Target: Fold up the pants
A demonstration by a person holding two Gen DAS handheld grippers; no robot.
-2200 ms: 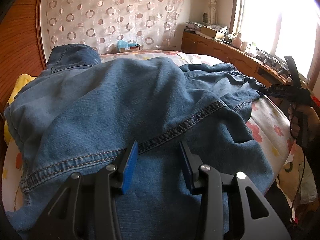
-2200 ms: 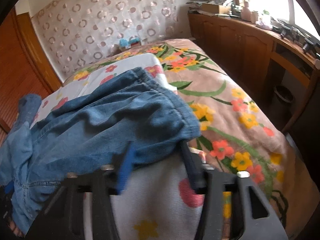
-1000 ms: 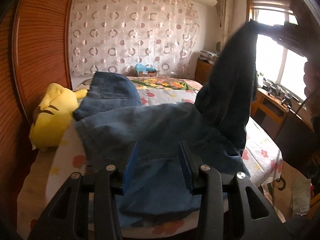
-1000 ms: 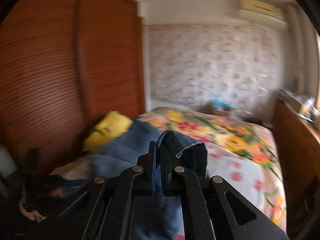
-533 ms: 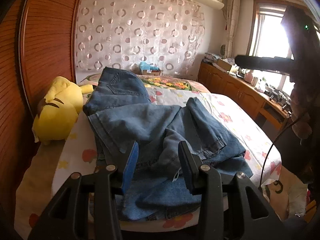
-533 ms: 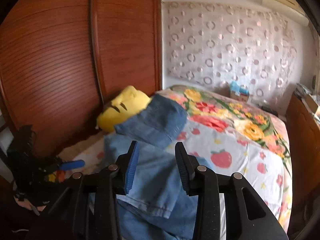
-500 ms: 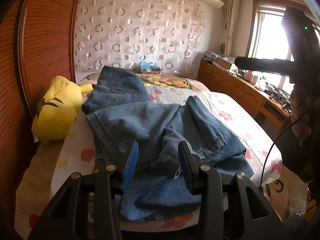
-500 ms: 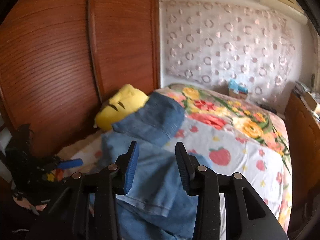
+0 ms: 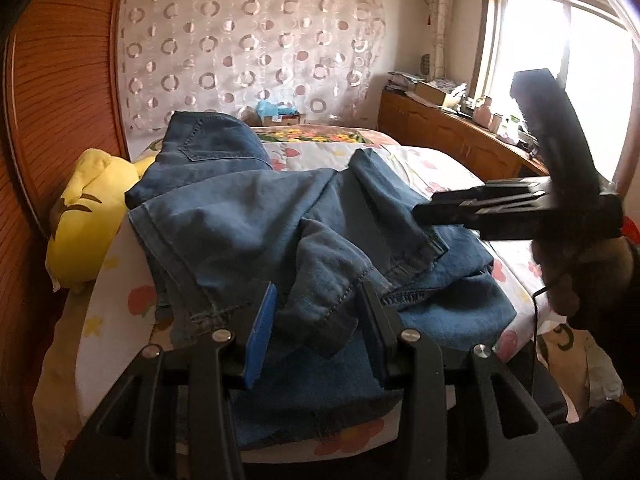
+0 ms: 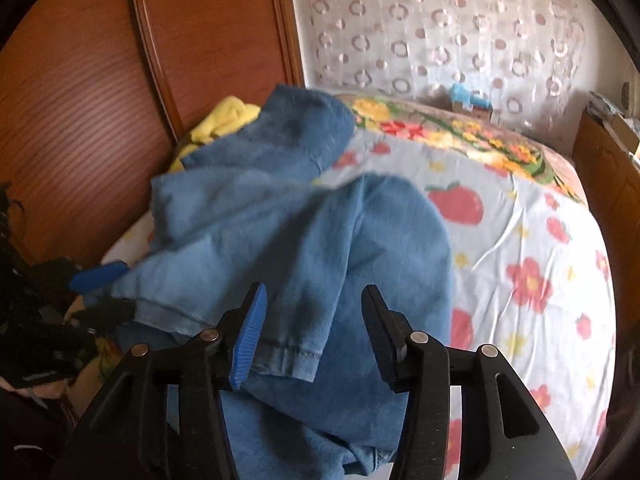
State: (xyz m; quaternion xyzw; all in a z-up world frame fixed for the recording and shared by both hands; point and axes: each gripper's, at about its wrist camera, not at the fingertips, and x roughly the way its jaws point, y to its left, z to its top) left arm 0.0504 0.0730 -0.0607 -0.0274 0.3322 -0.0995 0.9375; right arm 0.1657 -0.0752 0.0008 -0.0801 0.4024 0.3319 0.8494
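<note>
Nearest in the left wrist view, the left gripper (image 9: 316, 320) hangs over the foot end of the bed (image 9: 440, 178) with its jaws spread and nothing between them; a rumpled hem of the jeans (image 9: 248, 224) lies just beyond the blue pads. In the right wrist view the right gripper (image 10: 310, 328) is likewise spread and empty, poised just above a stitched leg hem of the jeans (image 10: 320, 240).

The jeans lie on the flowered bedspread (image 10: 520, 240), at the side of the bed nearest the wooden wardrobe (image 10: 100, 80). One leg looks to have been brought over onto the rest of the garment, so a first fold appears made, but loosely: the layers sit askew, edges do not line up, and folds of cloth bunch near the middle. The lowest layer hangs a little over the mattress edge.

Farther back, the waistband end with a back pocket (image 9: 208, 146) rises over a yellow plush toy (image 9: 86, 220) lying against the wardrobe. So the jeans are not yet flat or compact. By my judgement the task is at an early-to-middle stage: squaring the legs, smoothing, and at least one further fold across the length remain.

At the far end a patterned curtain (image 9: 248, 52) covers the wall.
</note>
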